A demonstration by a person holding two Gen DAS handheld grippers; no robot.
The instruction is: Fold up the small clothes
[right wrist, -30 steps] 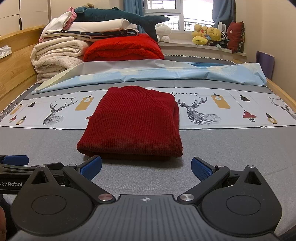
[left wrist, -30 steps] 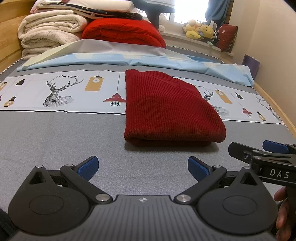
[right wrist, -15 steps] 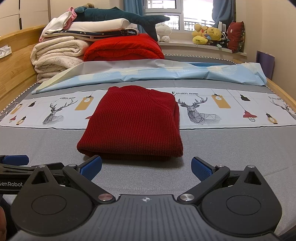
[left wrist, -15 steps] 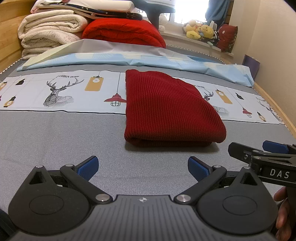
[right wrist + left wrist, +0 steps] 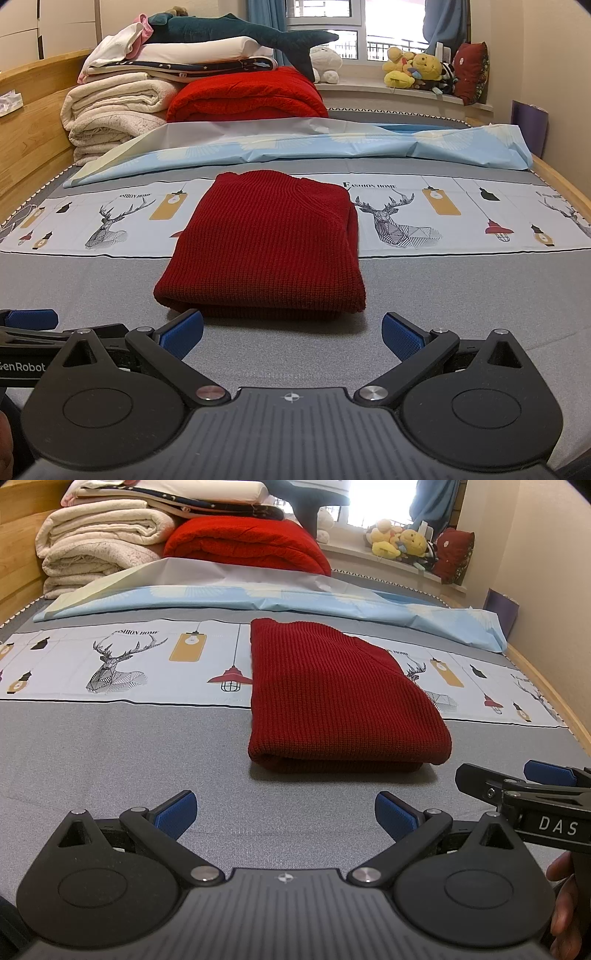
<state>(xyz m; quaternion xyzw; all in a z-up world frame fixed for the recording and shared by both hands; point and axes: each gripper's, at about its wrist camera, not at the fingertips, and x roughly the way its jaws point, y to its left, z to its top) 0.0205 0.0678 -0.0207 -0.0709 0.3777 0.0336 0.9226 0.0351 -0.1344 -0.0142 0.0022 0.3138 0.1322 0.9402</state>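
A dark red knit sweater (image 5: 332,698) lies folded into a neat rectangle on the grey bed cover; it also shows in the right wrist view (image 5: 269,251). My left gripper (image 5: 286,812) is open and empty, held low in front of the sweater's near edge, a little to its left. My right gripper (image 5: 291,332) is open and empty, just short of the sweater's near edge. The right gripper's fingers (image 5: 546,773) show at the right of the left wrist view. One of the left gripper's fingers (image 5: 31,319) shows at the left of the right wrist view.
A printed strip with deer and lamps (image 5: 443,218) crosses the bed under the sweater. A light blue sheet (image 5: 332,147) lies behind it. Stacked folded blankets (image 5: 122,107) and a red quilt (image 5: 247,96) sit at the head. Plush toys (image 5: 417,70) line the windowsill.
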